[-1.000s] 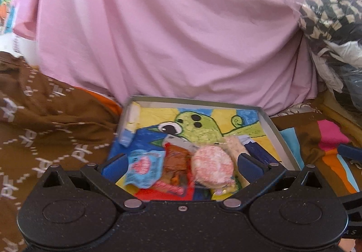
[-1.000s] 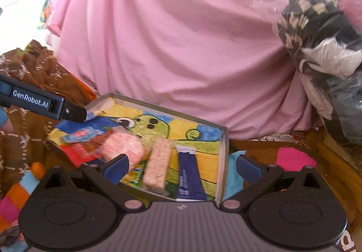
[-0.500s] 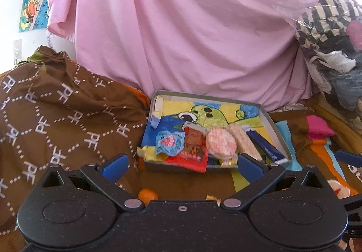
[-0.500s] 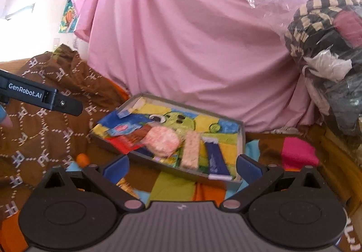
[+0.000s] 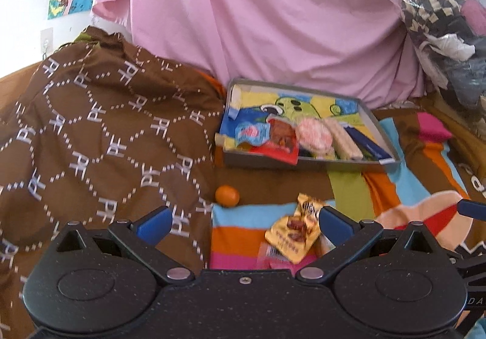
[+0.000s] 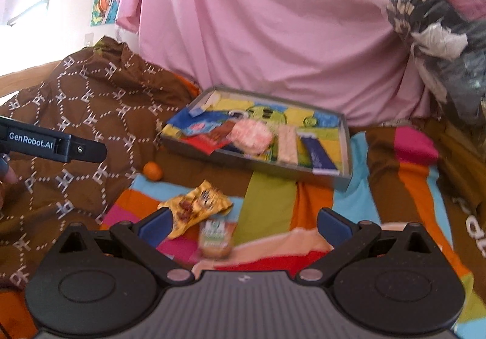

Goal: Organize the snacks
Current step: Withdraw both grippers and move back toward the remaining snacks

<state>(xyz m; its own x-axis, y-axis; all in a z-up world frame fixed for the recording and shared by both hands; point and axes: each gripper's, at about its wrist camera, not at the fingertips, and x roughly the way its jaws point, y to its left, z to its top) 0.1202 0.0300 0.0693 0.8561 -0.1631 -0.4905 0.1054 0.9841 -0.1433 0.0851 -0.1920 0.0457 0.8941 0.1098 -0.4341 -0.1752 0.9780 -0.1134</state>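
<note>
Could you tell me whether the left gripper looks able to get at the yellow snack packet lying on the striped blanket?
Probably yes: the left gripper is open, and the yellow snack packet lies uncovered just ahead, by its right finger.

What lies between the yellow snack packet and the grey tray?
Only bare brown and striped blanket separates the yellow snack packet from the grey tray, clearest in the right wrist view.

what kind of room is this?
Probably a bedroom: snacks sit on a colourful striped blanket, with a rumpled brown patterned cover, a draped pink sheet and a bagged clothes pile behind.
</note>
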